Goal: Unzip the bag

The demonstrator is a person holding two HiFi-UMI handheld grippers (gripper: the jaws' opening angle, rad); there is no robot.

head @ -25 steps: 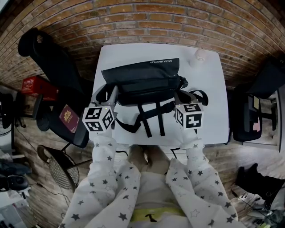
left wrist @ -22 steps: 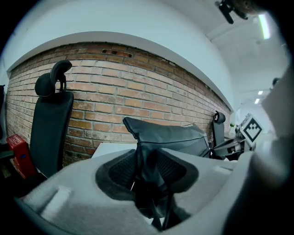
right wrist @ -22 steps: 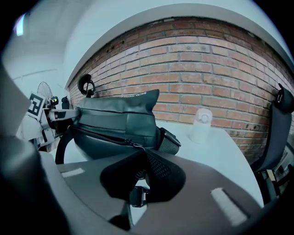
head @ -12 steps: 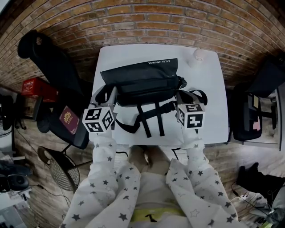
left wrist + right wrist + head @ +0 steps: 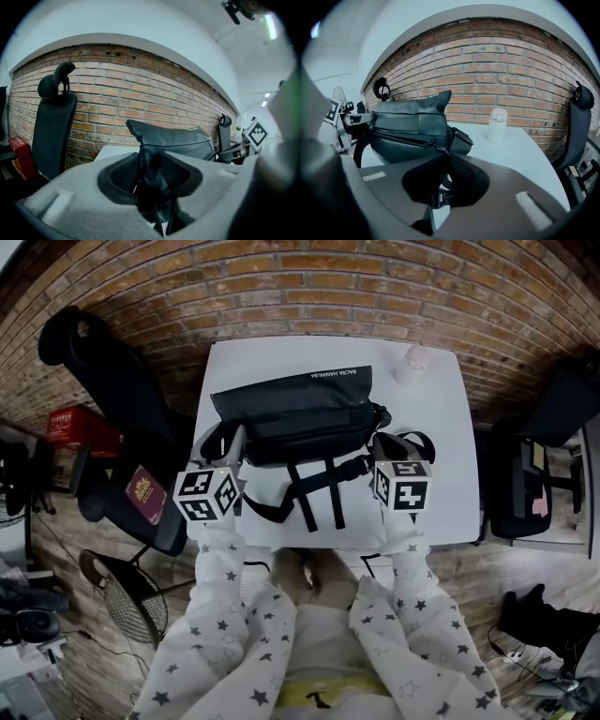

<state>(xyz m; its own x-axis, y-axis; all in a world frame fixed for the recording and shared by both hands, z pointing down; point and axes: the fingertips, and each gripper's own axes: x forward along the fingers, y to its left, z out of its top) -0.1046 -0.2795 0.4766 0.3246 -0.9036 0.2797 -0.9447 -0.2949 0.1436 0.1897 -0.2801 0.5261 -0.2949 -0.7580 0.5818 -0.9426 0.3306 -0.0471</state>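
Observation:
A black bag (image 5: 300, 409) lies on the white table (image 5: 441, 437), with its straps trailing toward me. My left gripper (image 5: 235, 442) is at the bag's left end. In the left gripper view a fold of the bag's fabric (image 5: 152, 164) is pinched between the left gripper's (image 5: 153, 187) pads. At the bag's right end is my right gripper (image 5: 382, 442). In the right gripper view the zipper (image 5: 403, 139) runs along the bag (image 5: 412, 122) to the zipper pull (image 5: 439, 149), which goes in between the nearly closed jaws of the right gripper (image 5: 440, 176).
A small white bottle (image 5: 415, 359) stands at the table's far right corner. A black office chair (image 5: 112, 381) with a dark red booklet (image 5: 145, 491) on its seat is left of the table. Another chair (image 5: 534, 484) stands at the right. A brick wall runs behind the table.
My right gripper has edged slightly to the right. The left gripper and the bag have stayed where they were.

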